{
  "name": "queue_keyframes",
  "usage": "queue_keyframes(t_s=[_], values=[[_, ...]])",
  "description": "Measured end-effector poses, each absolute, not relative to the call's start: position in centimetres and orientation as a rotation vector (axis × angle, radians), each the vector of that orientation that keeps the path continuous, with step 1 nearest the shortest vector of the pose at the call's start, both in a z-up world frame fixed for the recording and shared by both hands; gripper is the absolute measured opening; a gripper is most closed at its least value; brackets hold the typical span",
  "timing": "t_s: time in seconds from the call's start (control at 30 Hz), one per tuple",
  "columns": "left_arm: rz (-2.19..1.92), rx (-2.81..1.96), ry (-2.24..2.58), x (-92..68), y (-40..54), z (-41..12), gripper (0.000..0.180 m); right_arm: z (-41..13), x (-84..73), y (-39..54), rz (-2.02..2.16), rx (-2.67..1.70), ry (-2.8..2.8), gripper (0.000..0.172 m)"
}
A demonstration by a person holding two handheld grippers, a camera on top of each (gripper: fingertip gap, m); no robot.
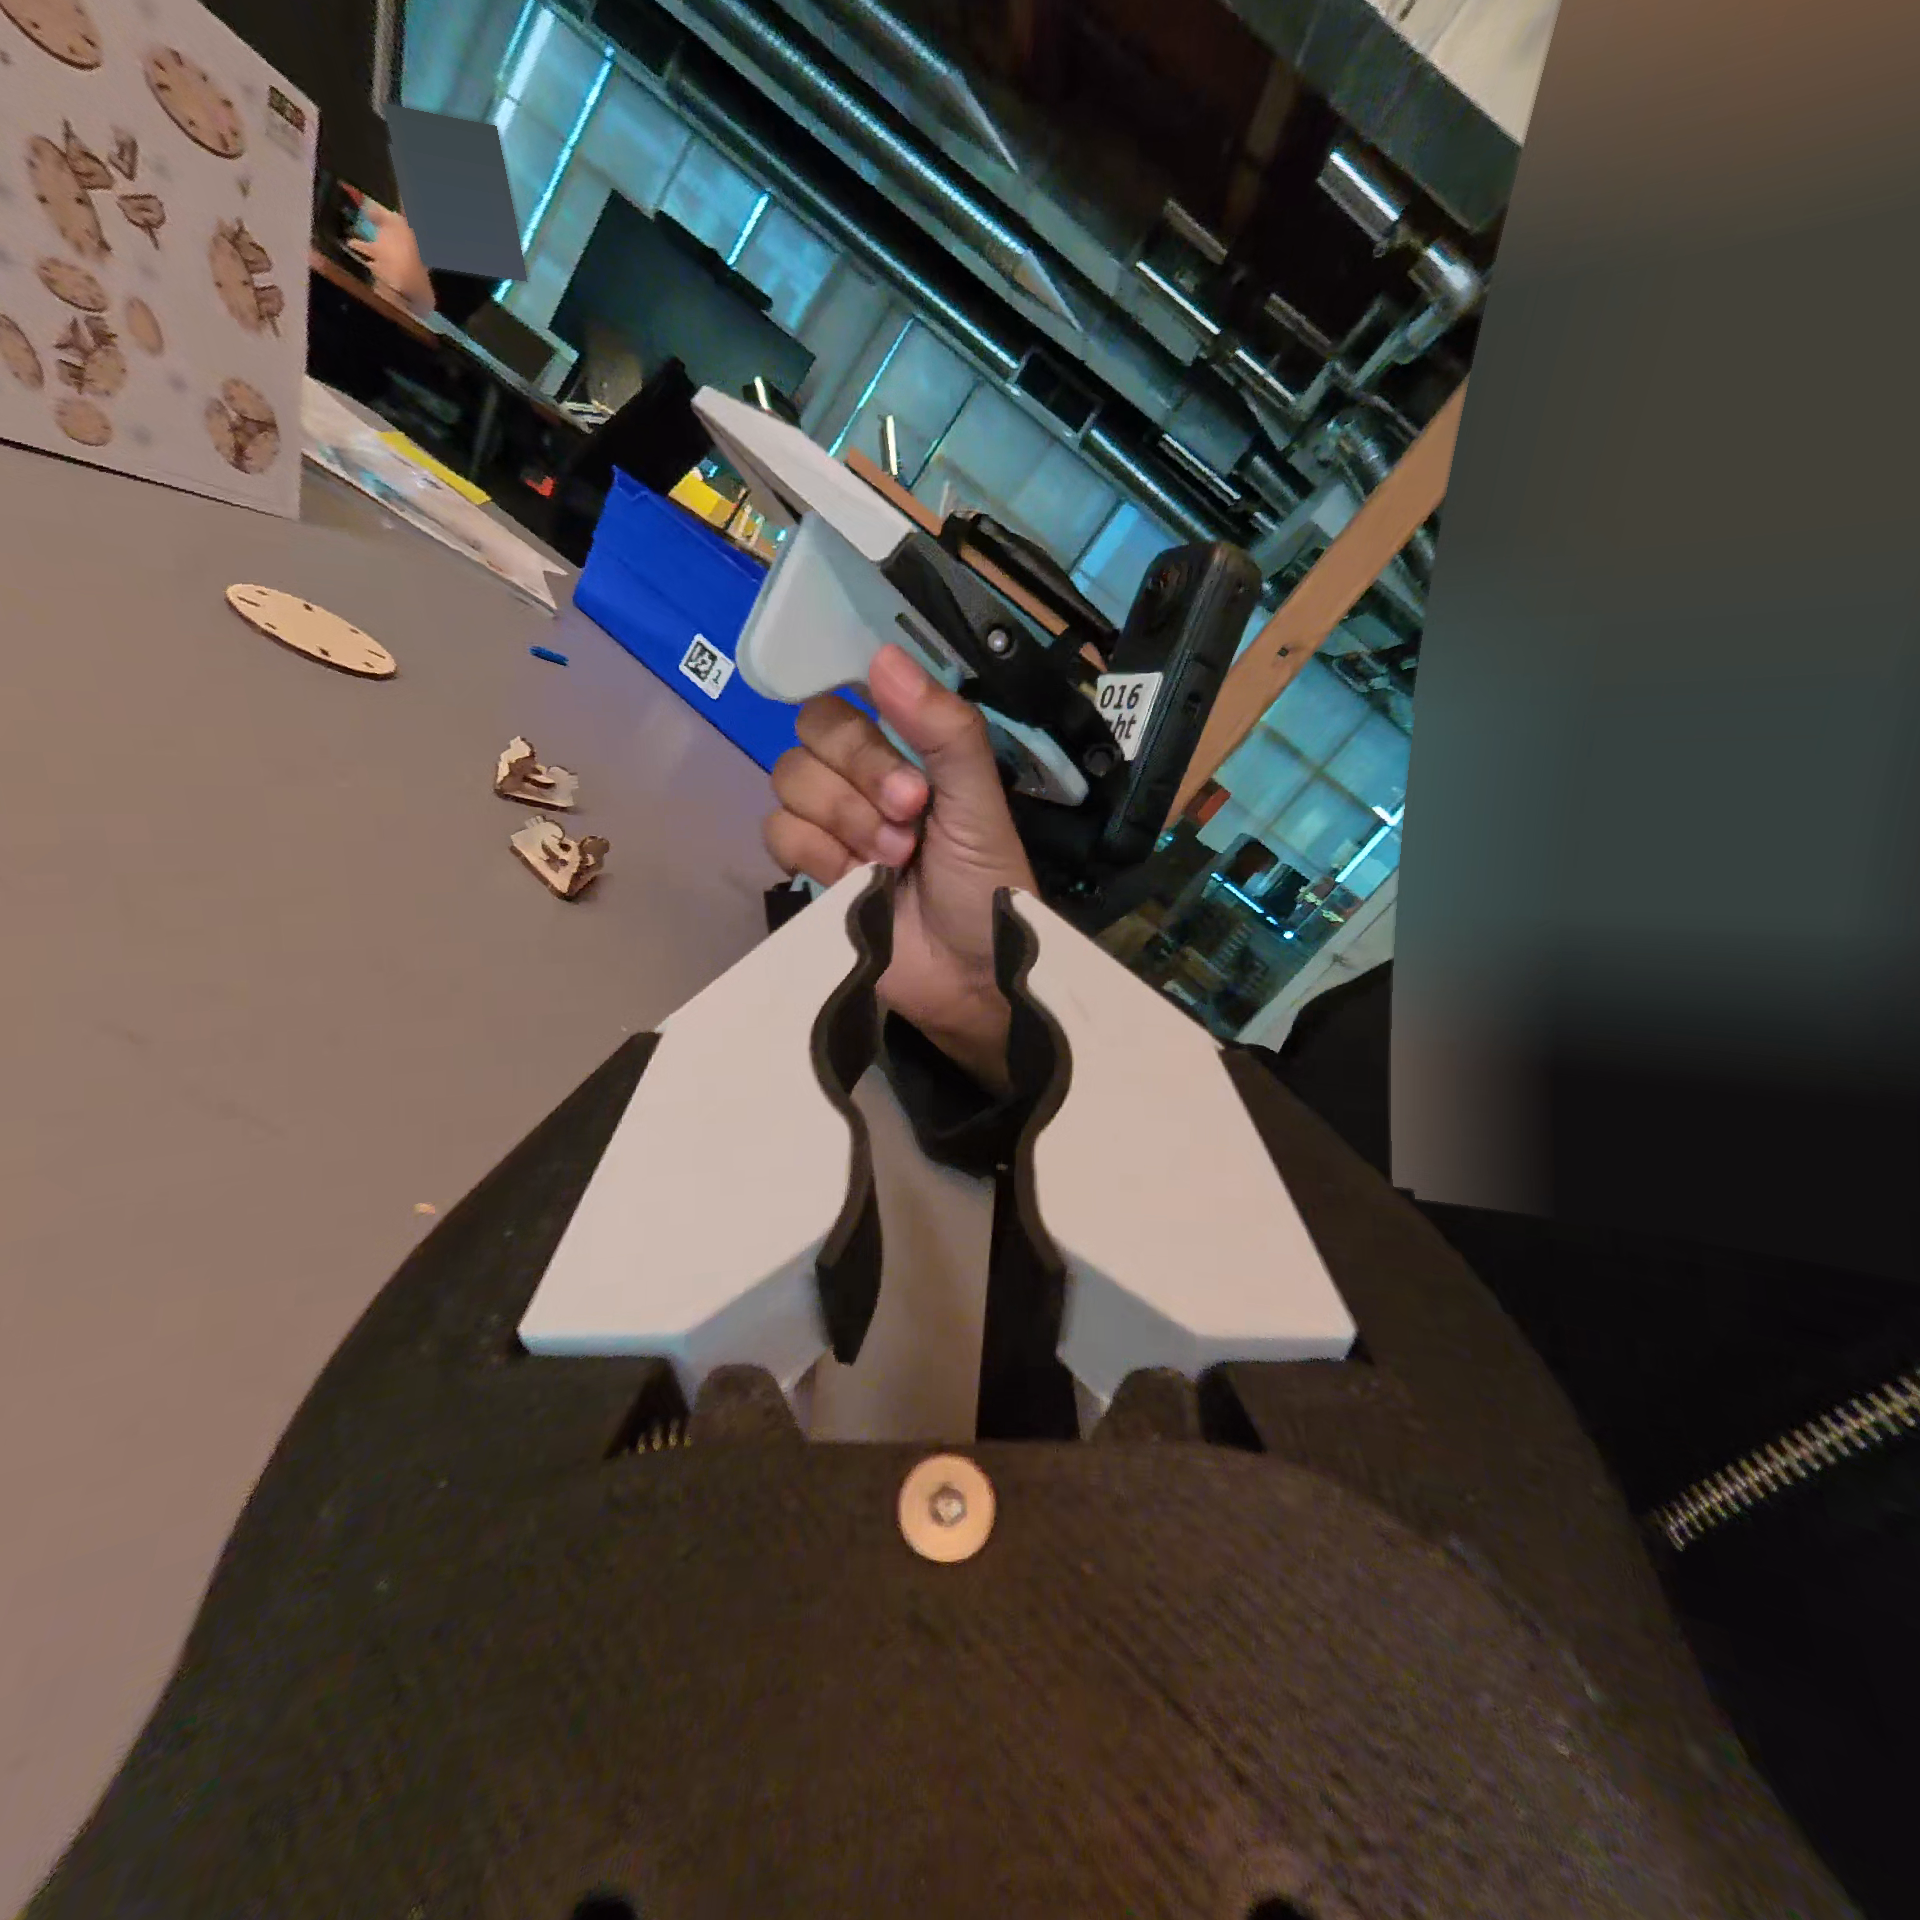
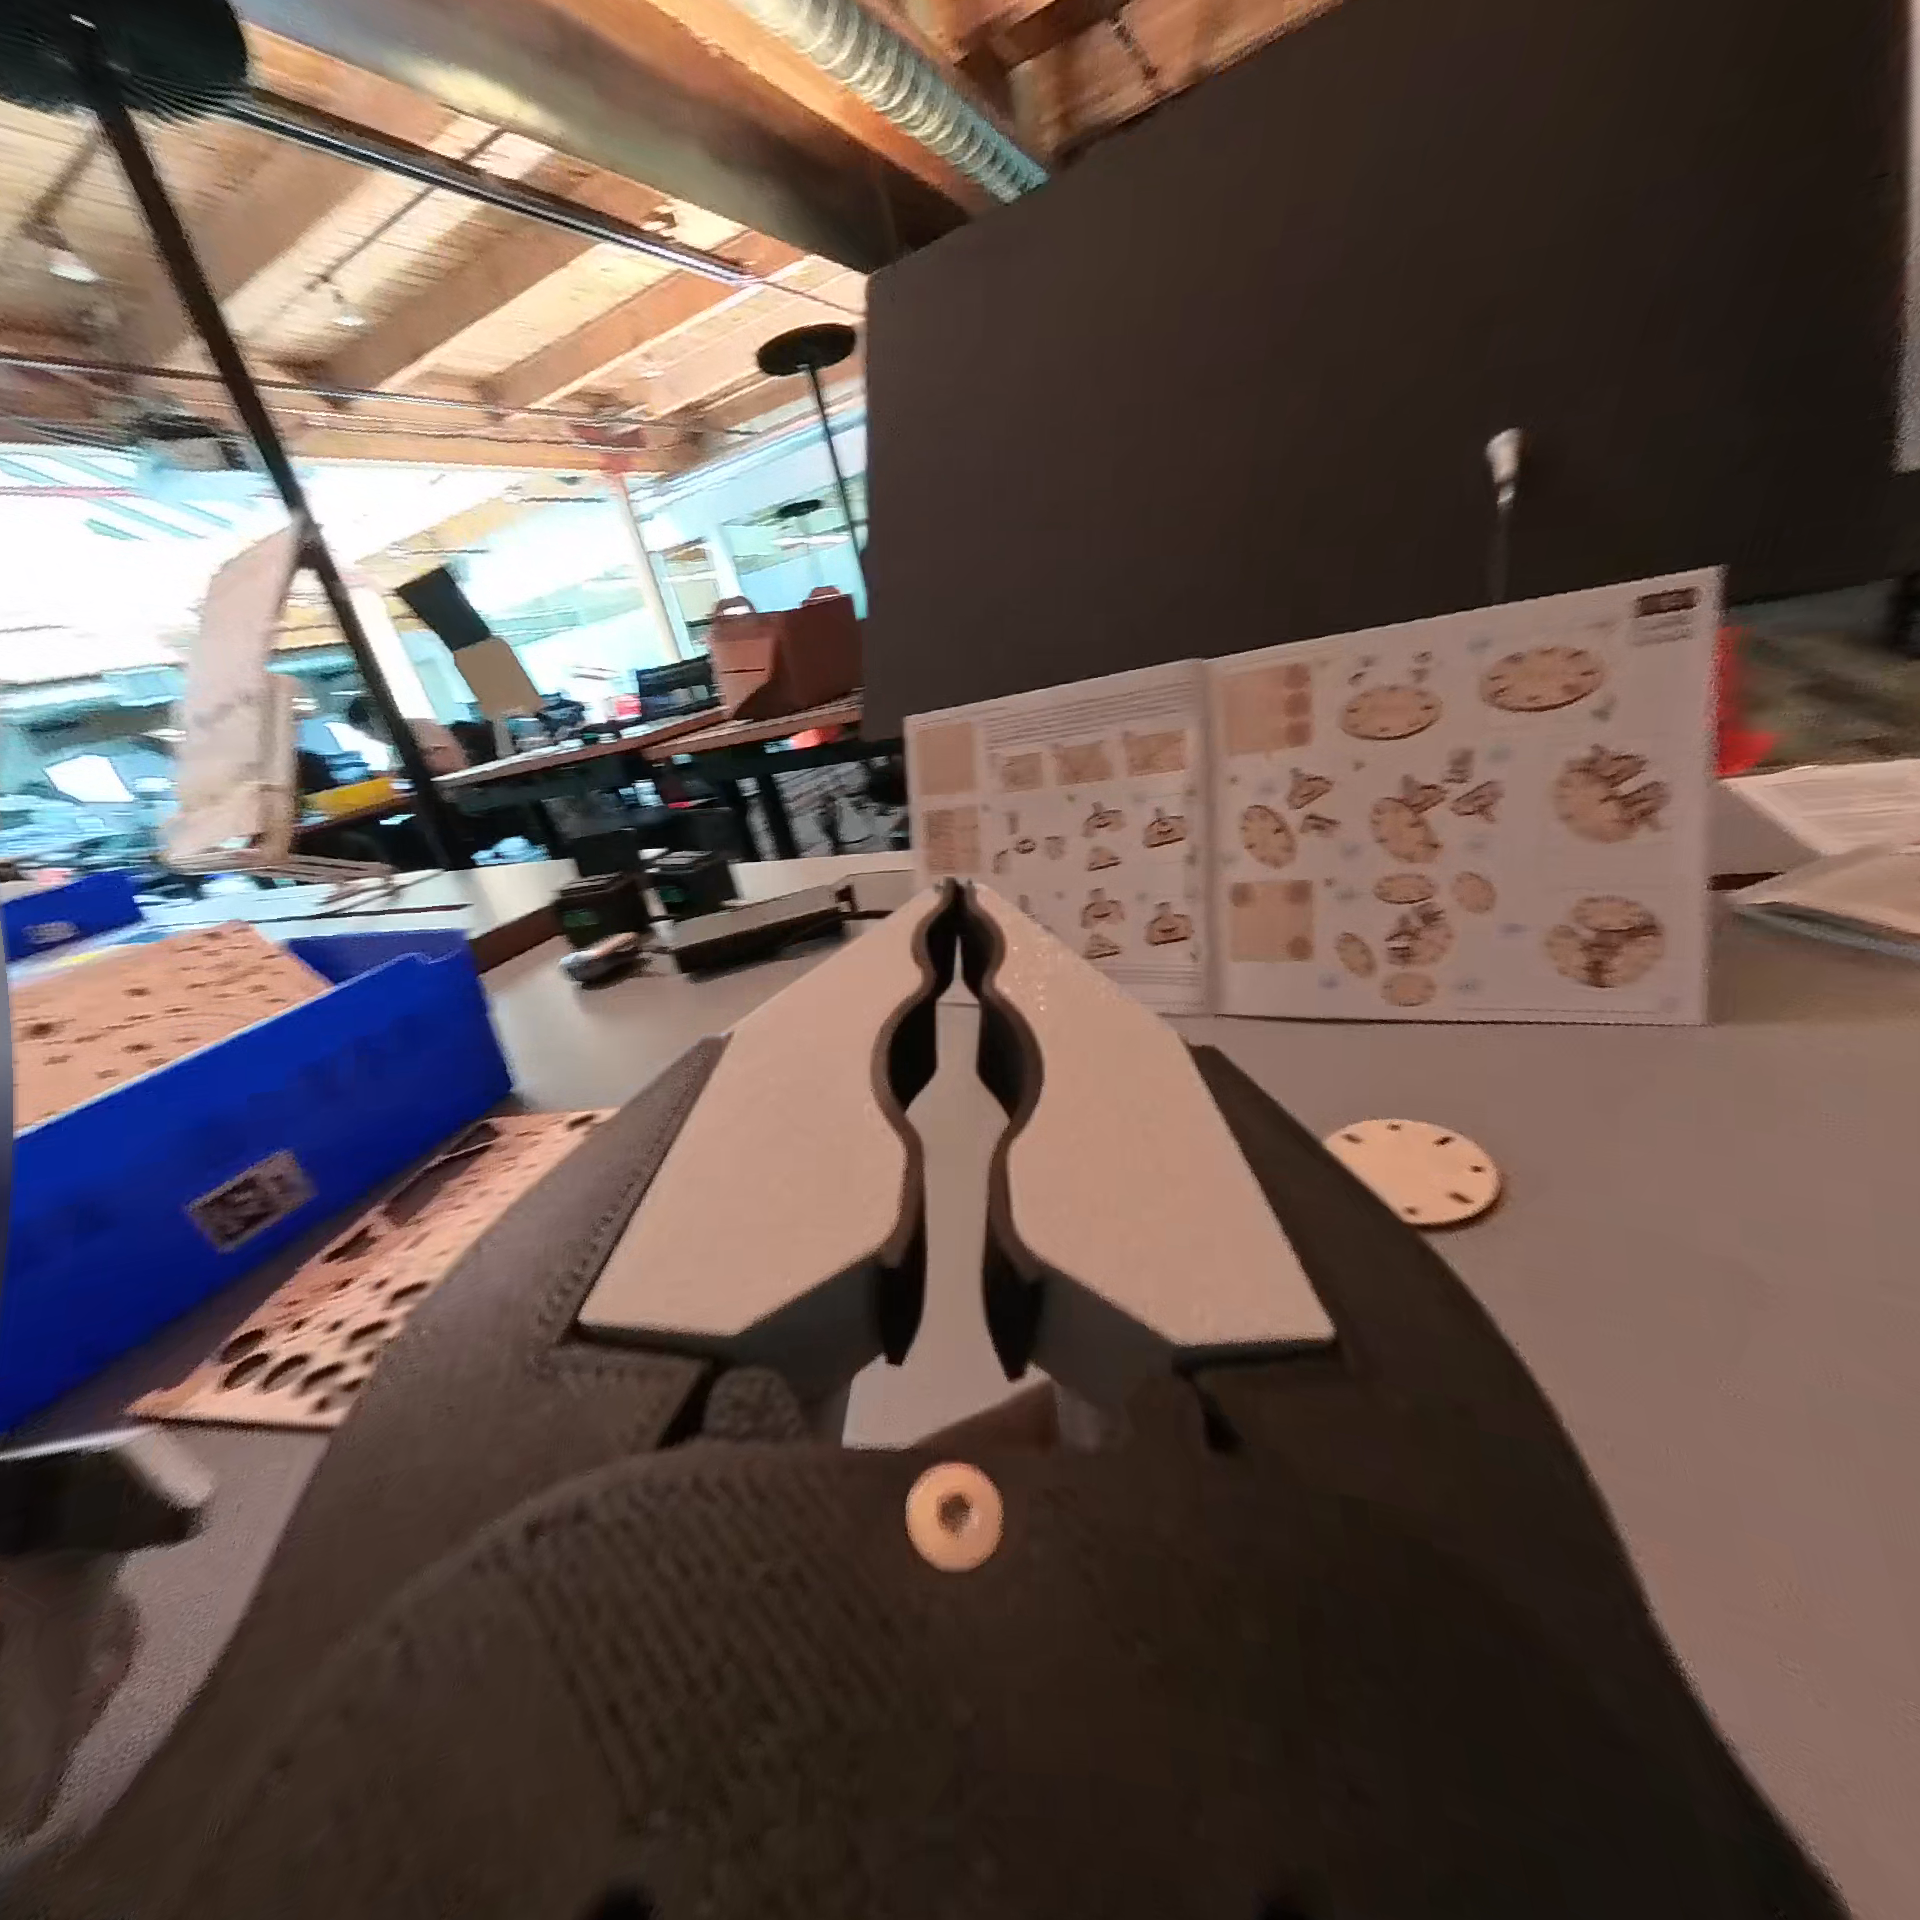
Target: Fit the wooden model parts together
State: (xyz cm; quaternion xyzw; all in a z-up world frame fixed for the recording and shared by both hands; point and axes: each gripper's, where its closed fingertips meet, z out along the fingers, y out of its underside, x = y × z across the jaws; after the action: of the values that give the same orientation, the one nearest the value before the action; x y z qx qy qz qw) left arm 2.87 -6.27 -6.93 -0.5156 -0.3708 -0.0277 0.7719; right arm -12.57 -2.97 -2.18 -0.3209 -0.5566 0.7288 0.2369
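Left gripper part-spread, bare, raised, aimed at hand gripping the other tool. Right gripper pressed together, bare, above table. Disc near right, booklet far, blue bin left.

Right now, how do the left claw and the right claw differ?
The left claw stands with its tips apart, nothing between them; the right claw has its tips touching, shut on nothing. The left claw points at the hand holding the other tool; the right claw faces the upright illustrated instruction booklet. Both have grey fingers with black wavy pads.
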Motion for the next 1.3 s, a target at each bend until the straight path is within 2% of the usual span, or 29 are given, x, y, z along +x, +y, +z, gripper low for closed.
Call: queue_keyframes(t_s=[0.17,0.4,0.53,0.7,0.8,0.97,1.1,1.23,1.3], values=[[-0.1,-1.041,-0.801,2.9,-7.1,-6.6,0.018,-3.4,-13.0,-3.0,1.872,-0.932,-1.467,0.0],[-0.1,-1.032,-0.815,2.7,-7.3,-6.7,0.018,-0.6,-11.5,-2.9,1.826,-0.797,-1.364,0.0],[-0.097,-1.031,-0.818,2.7,-7.3,-6.7,0.017,-3.4,-12.4,-3.2,1.701,-0.811,-1.429,0.0],[-0.096,-1.032,-0.827,2.6,-7.3,-6.8,0.018,0.8,-10.5,-3.0,1.787,-0.688,-1.337,0.0],[-0.098,-1.034,-0.83,2.5,-7.3,-6.9,0.018,-3.1,-11.7,-3.7,1.7,-0.76,-1.452,0.0],[-0.091,-1.031,-0.833,2.5,-7.3,-6.9,0.018,0.2,-11.3,-2.1,1.741,-0.781,-1.33,0.0],[-0.094,-1.032,-0.839,2.4,-7.3,-6.9,0.018,-3.8,-12.2,-2.7,1.666,-0.866,-1.42,0.0],[-0.089,-1.028,-0.836,2.5,-7.4,-6.9,0.017,-0.2,-11.5,-1.7,1.718,-0.846,-1.321,0.0],[-0.091,-1.03,-0.839,2.4,-7.4,-6.9,0.017,-1.2,-11.7,-2.4,1.714,-0.85,-1.361,0.0]])
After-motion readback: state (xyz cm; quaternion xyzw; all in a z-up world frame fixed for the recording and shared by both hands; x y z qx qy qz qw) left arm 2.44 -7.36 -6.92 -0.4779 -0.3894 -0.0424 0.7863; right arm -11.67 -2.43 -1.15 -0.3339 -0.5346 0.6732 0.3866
